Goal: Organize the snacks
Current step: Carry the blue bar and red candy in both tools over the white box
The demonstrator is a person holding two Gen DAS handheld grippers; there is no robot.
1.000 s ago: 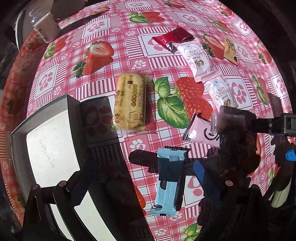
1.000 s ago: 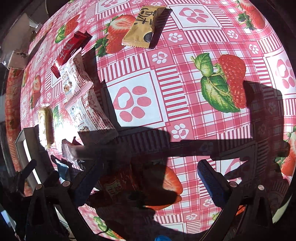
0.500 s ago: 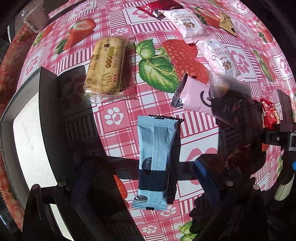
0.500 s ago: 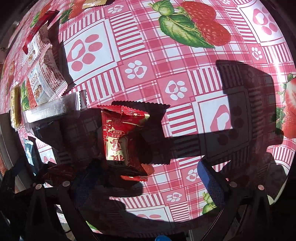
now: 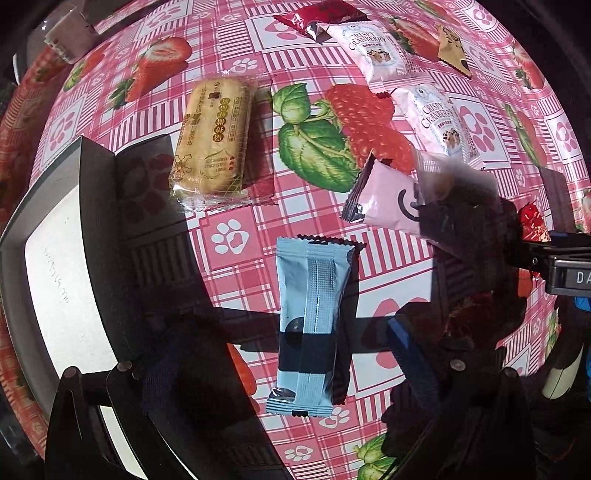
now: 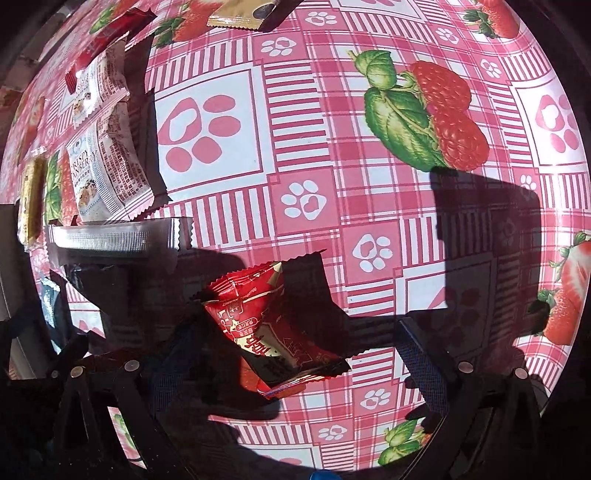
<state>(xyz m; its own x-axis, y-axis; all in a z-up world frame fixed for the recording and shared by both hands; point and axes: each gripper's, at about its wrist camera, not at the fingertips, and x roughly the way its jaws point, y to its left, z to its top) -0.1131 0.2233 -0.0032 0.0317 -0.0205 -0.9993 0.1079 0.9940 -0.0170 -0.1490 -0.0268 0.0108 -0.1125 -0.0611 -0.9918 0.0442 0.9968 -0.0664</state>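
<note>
Both grippers hover over a table covered in a pink checked cloth (image 5: 236, 280) printed with strawberries and paw marks. Left gripper (image 5: 280, 373): its two fingers stand wide apart, gripping nothing, and a light blue snack packet (image 5: 312, 325) lies flat on the cloth between them, its long side running away from the camera. Right gripper (image 6: 291, 354): its fingers are also spread with nothing clamped, and a red candy packet (image 6: 273, 328) lies tilted between them, half in shadow.

Just left of the blue packet sits a dark-rimmed tray (image 5: 96, 236) with a pale floor, holding no snacks where it shows; it looks like the place the snacks belong. Past the blue packet lie a pink packet (image 5: 388, 203), partly under a blurred clear wrapper (image 5: 454, 181), and a yellow biscuit pack (image 5: 214, 136) near the tray's far corner. Farther off are two white cranberry bars (image 5: 436, 122), a dark red packet (image 5: 325, 18) and a tan packet (image 5: 452, 50).

The step in hand seems to be picking up the two nearest packets. To do it well, lower each gripper until the fingers straddle the packet's narrow width, close gently at mid-length so the foil does not slip, then lift clear before carrying to the tray.
</note>
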